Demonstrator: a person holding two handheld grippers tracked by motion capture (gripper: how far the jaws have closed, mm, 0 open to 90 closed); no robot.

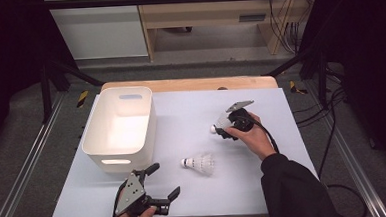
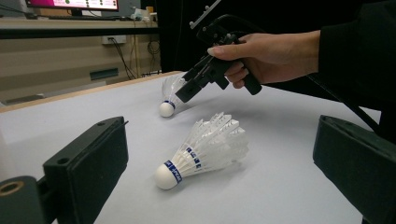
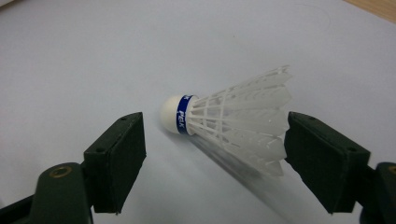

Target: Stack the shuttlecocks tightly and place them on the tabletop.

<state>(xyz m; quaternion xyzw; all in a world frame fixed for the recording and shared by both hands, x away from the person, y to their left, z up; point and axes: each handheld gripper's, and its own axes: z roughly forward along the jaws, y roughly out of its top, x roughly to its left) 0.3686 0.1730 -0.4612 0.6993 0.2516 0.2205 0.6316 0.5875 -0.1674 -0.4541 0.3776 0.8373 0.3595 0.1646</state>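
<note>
Two white plastic shuttlecocks with blue bands lie on their sides on the pale table cover (image 1: 261,105). Right of centre is the farther shuttlecock (image 1: 218,126) (image 3: 233,121) (image 2: 168,99), and it lies between the jaws of my right gripper (image 1: 223,128) (image 3: 215,120) (image 2: 183,95). Those jaws stand open: one pad is clear of the cork, the other sits close beside the skirt's rim. The nearer shuttlecock (image 1: 200,163) (image 2: 205,147) lies loose mid-table. My left gripper (image 1: 165,179) (image 2: 219,135) rests at the front edge, open and holding nothing, pointing toward that nearer shuttlecock.
A white plastic bin (image 1: 93,129) with handle slots stands at the table's left, just behind the left gripper. A wooden table edge (image 1: 189,83) runs along the back. Black frame bars and cables flank the table on the floor.
</note>
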